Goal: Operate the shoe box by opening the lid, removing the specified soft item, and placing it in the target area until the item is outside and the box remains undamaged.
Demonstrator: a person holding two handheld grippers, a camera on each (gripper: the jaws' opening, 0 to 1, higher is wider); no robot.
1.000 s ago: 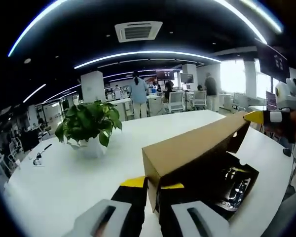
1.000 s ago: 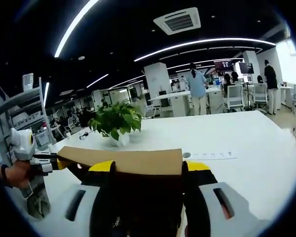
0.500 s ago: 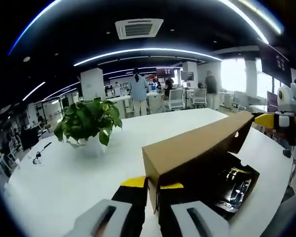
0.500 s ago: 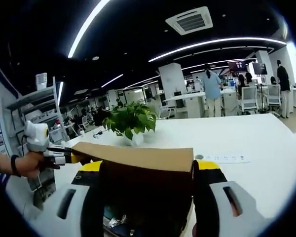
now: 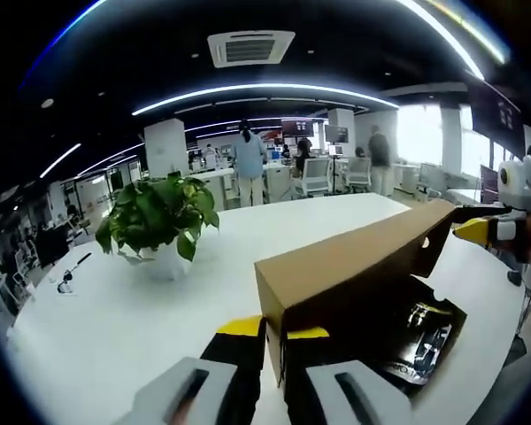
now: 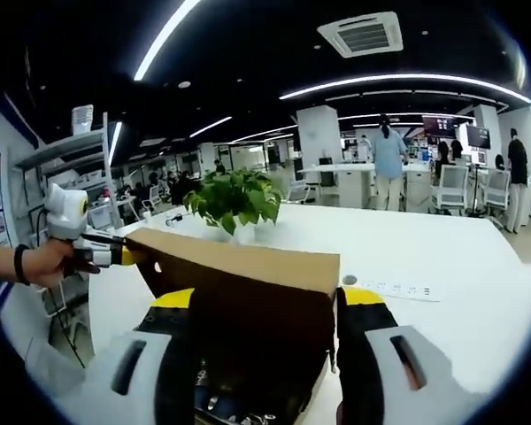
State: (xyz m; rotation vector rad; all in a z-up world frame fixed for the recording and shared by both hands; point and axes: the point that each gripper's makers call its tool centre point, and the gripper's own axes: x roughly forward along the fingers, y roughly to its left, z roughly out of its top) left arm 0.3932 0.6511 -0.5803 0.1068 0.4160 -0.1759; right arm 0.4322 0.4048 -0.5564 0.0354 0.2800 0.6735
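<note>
Both grippers are showing grey bodies with dark slots and black jaws tipped in yellow: the left gripper [image 5: 276, 341] and the right gripper [image 6: 264, 305]. The person's hand [image 6: 44, 264] is wearing a dark wristband.

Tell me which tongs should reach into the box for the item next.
Right, probably. The left tongs pinch a corner of the cardboard lid, holding it up; the right tongs are open, aimed at the glossy item inside the shoe box.
</note>
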